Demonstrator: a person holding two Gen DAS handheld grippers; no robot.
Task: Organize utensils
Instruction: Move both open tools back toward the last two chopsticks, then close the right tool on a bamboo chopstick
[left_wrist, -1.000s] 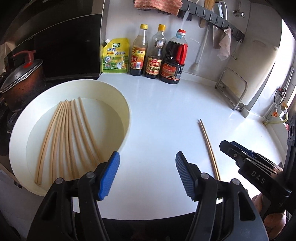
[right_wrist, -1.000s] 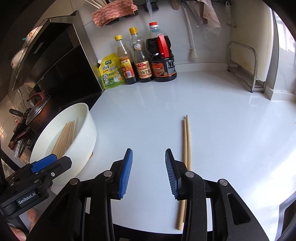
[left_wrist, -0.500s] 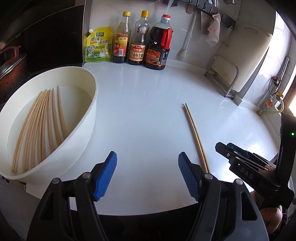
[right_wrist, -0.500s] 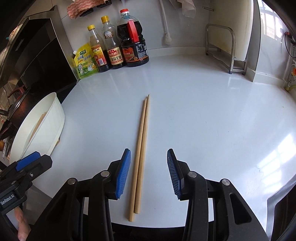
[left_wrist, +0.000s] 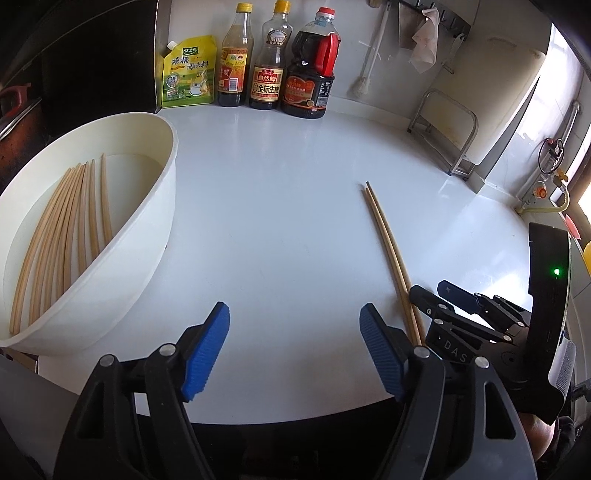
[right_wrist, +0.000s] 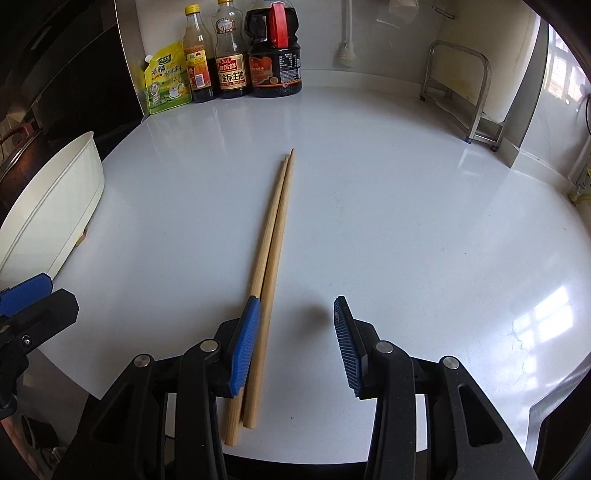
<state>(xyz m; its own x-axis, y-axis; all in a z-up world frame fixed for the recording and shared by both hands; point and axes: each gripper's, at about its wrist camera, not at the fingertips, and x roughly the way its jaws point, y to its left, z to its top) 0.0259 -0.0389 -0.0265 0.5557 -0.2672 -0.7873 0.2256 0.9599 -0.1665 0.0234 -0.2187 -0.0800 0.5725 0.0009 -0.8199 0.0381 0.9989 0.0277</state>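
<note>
Your right claw (right_wrist: 297, 345) hangs low over the bench (right_wrist: 406, 221), jaws apart and holding nothing. The two sticks (right_wrist: 271, 266) lie side by side on the bench, running from the bottom middle of the right view up toward the bottles (right_wrist: 229, 51). Their near ends sit just inside your left pad (right_wrist: 245, 343), so I think you are lining up to pinch both at once. Your left claw (left_wrist: 293, 350) is opening with nothing in it, waiting near the bowl (left_wrist: 155, 236) at the left, where more sticks lie.
</note>
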